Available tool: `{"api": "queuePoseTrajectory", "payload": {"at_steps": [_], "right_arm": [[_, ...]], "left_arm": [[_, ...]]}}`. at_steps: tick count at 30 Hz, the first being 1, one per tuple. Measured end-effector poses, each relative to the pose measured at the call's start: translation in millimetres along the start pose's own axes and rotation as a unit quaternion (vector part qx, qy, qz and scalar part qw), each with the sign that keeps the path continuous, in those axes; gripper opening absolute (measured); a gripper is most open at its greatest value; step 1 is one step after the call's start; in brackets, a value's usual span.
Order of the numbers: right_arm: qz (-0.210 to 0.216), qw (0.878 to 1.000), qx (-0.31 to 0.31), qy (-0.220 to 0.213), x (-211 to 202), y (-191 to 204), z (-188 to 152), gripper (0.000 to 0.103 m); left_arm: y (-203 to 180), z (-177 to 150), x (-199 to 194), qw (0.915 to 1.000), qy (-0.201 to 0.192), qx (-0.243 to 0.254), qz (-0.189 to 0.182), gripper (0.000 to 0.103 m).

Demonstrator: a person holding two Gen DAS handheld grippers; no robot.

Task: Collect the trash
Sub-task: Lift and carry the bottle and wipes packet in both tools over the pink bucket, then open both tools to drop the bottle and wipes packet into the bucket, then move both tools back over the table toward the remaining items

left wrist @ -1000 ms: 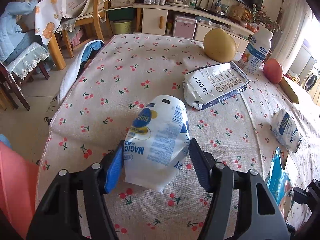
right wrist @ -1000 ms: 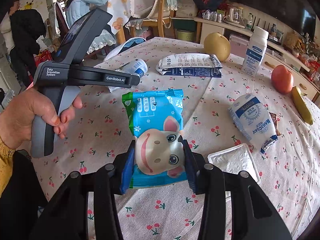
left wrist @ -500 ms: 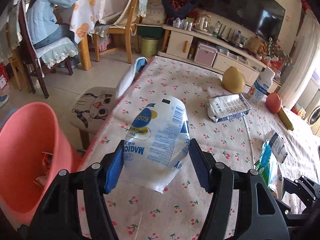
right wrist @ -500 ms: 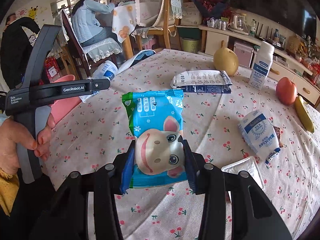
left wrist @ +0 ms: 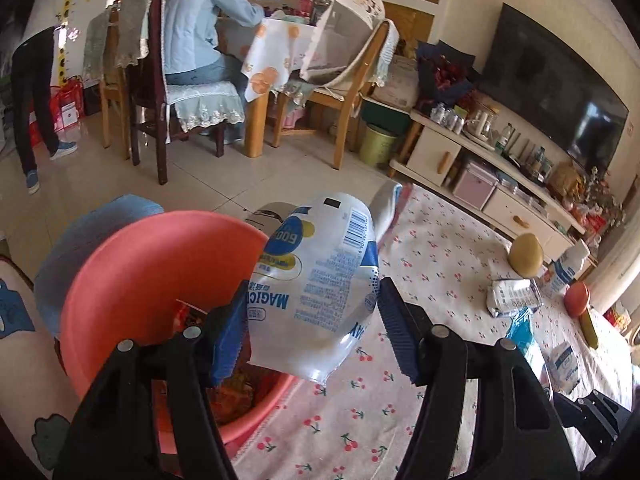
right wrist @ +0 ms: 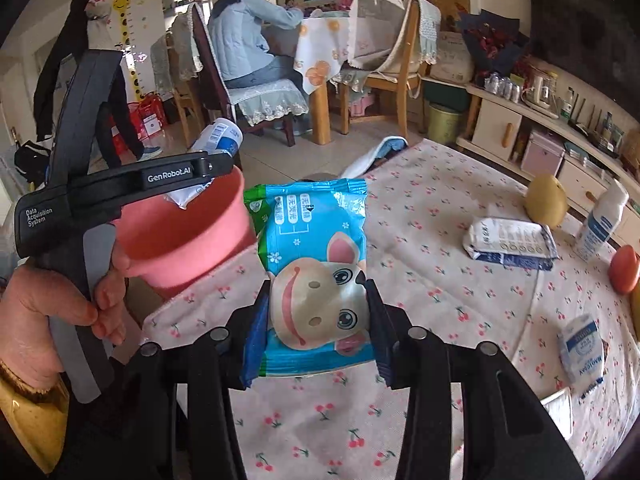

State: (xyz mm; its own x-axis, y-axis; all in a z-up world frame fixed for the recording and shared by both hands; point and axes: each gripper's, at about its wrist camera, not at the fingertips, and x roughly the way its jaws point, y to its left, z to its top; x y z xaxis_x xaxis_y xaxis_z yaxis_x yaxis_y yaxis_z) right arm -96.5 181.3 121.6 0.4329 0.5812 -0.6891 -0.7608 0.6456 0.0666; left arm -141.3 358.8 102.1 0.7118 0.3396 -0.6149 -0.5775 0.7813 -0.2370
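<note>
My left gripper (left wrist: 312, 334) is shut on a white and blue MAGIC CLAY bag (left wrist: 320, 296) and holds it in the air over the right rim of a pink trash bin (left wrist: 132, 280) beside the table's left edge. The bin holds some wrappers. In the right wrist view the left gripper (right wrist: 120, 184) and bag (right wrist: 220, 138) hang above the bin (right wrist: 188, 236). My right gripper (right wrist: 316, 320) is shut on a blue wet-wipes pack with a cartoon pig (right wrist: 312, 280), held above the cherry-print tablecloth (right wrist: 440, 280).
On the table lie a white and navy bag (right wrist: 508, 242), another MAGIC CLAY bag (right wrist: 580, 354), a white tray (right wrist: 558, 410), a yellow pear (right wrist: 546, 200), a white bottle (right wrist: 602, 224) and a red fruit (right wrist: 624, 264). Chairs, a seated person and a cabinet stand beyond.
My left gripper has swung left off the table with the clay bag and now hangs over the pink bin. My right gripper has followed left with the wipes pack.
</note>
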Motion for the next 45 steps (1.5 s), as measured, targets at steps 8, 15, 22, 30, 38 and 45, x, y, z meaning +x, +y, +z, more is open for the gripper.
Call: {"api": "queuePoseTrajectory", "payload": {"at_steps": [8,15,22,30,38,45], "right_arm": [[0.039,0.998,-0.047,-0.002,37,69,49,0.045],[0.070,0.994,-0.078,0.019,82,122,75,0.046],[0.080,0.996,-0.036,0.026,106,125,72,0.070],[0.056,0.998,0.019,-0.003,74,88,58,0.084],[0.010,1.000,0.002,-0.004,45,66,26,0.088],[-0.032,0.999,-0.017,-0.028,17,43,3,0.096]], "left_arm": [[81,23,3,0.9938,-0.012,-0.094,0.057,0.064],[131,32,18,0.9842,0.011,-0.159,0.078,0.064],[152,30,33,0.9751,0.045,-0.195,0.095,0.080],[131,27,35,0.9853,0.021,-0.153,0.072,0.084],[78,25,25,0.9947,-0.062,-0.080,0.019,0.092],[46,23,24,0.9975,-0.048,-0.051,-0.009,0.092]]}}
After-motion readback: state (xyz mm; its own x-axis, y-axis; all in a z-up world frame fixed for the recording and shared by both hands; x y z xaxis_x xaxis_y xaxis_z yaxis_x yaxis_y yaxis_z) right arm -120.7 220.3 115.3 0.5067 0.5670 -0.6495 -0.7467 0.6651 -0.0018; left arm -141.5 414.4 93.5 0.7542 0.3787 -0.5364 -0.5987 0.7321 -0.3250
